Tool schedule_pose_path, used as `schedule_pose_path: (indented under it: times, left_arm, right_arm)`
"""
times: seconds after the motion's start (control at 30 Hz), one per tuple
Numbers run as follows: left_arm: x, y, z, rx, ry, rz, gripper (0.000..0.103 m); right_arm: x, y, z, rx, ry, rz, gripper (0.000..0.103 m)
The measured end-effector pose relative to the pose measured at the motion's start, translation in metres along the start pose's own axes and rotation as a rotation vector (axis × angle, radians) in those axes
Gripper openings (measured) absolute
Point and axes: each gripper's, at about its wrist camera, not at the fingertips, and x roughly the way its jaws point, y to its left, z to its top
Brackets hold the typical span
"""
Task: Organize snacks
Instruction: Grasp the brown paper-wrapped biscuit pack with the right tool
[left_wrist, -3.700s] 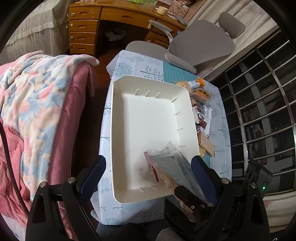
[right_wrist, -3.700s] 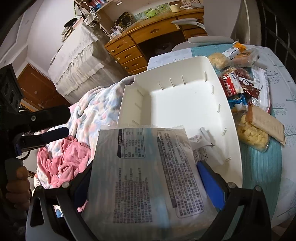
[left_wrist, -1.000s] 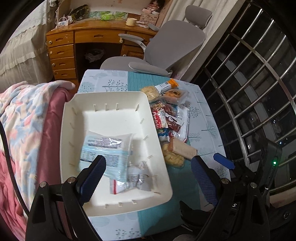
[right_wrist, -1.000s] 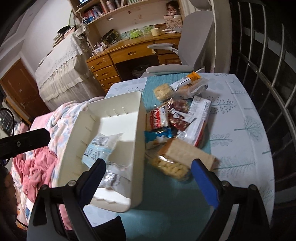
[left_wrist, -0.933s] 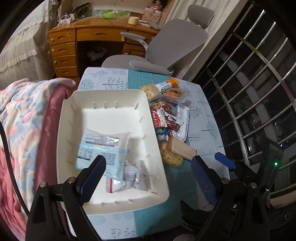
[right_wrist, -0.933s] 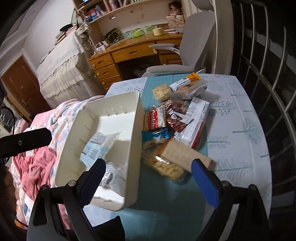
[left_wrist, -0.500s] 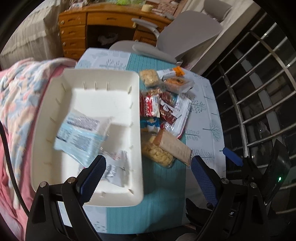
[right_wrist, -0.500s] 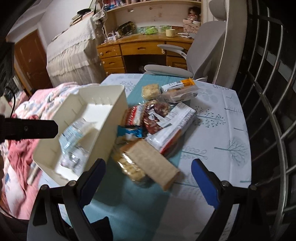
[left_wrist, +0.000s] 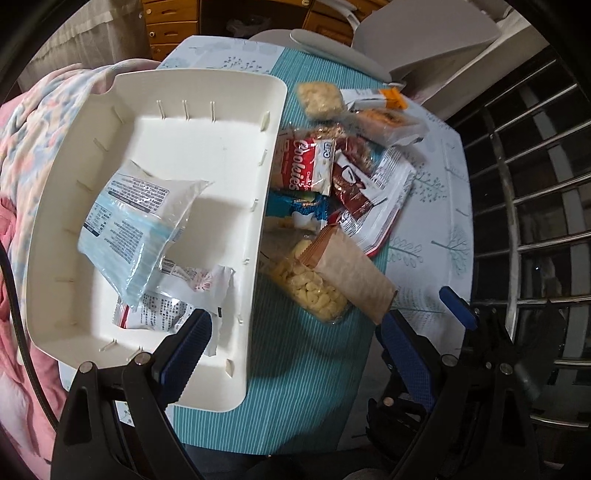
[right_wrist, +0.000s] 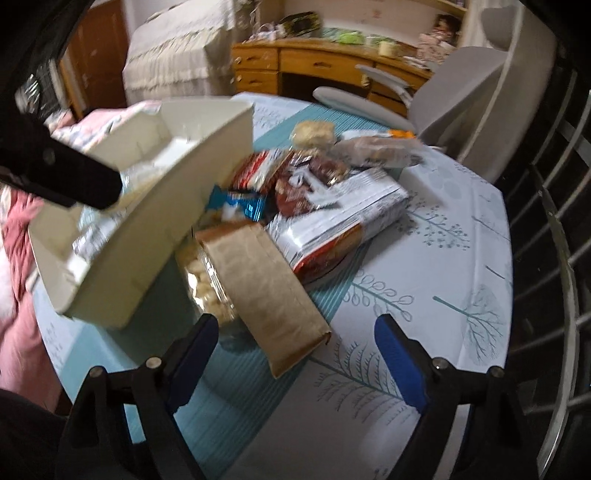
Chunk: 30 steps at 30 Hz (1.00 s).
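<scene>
Left tool (left_wrist: 291, 343) spread wide, nothing gripped. White bin (left_wrist: 255, 236) ahead-left of it, blue-white packet (left_wrist: 133, 218) and second packet (left_wrist: 177, 299) inside. Snack pile (left_wrist: 332, 177) ahead-right on counter (left_wrist: 436, 206). Right tool (right_wrist: 295, 341) jaws closing, brown-topped snack bag (right_wrist: 262, 288) between fingers, untouched.

Legible text, as I read it from the left wrist view: one item only. Red snack packet (left_wrist: 303, 164) beside the white tray (left_wrist: 255, 236): the word "Cookies" in large white script, with a small "Uro" or similar at its corner, uncertain. The pale blue packet (left_wrist: 125, 218) in the tray carries dense printed panels I cannot read. The right wrist view is too blurred for any lettering.
</scene>
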Motion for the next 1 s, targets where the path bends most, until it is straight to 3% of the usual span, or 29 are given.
schedule_pose_path:
  times: [0.27, 0.7, 0.93, 1.0]
  left_arm:
    - [0.010, -0.005, 0.001, 0.009, 0.017, 0.028, 0.093]
    - [0.011, 0.002, -0.003, -0.022, 0.016, 0.046, 0.093]
    - [0.007, -0.001, -0.005, -0.023, 0.010, 0.049, 0.093]
    - [0.007, -0.002, -0.005, -0.020, 0.011, 0.050, 0.093]
  right_arm:
    - [0.037, 0.006, -0.005, -0.150, 0.048, 0.032, 0.078]
    - [0.056, 0.007, -0.009, -0.207, 0.083, 0.115, 0.077]
    - [0.061, 0.019, -0.012, -0.276, 0.084, 0.085, 0.076]
    - [0.061, 0.020, -0.011, -0.274, 0.082, 0.096, 0.068]
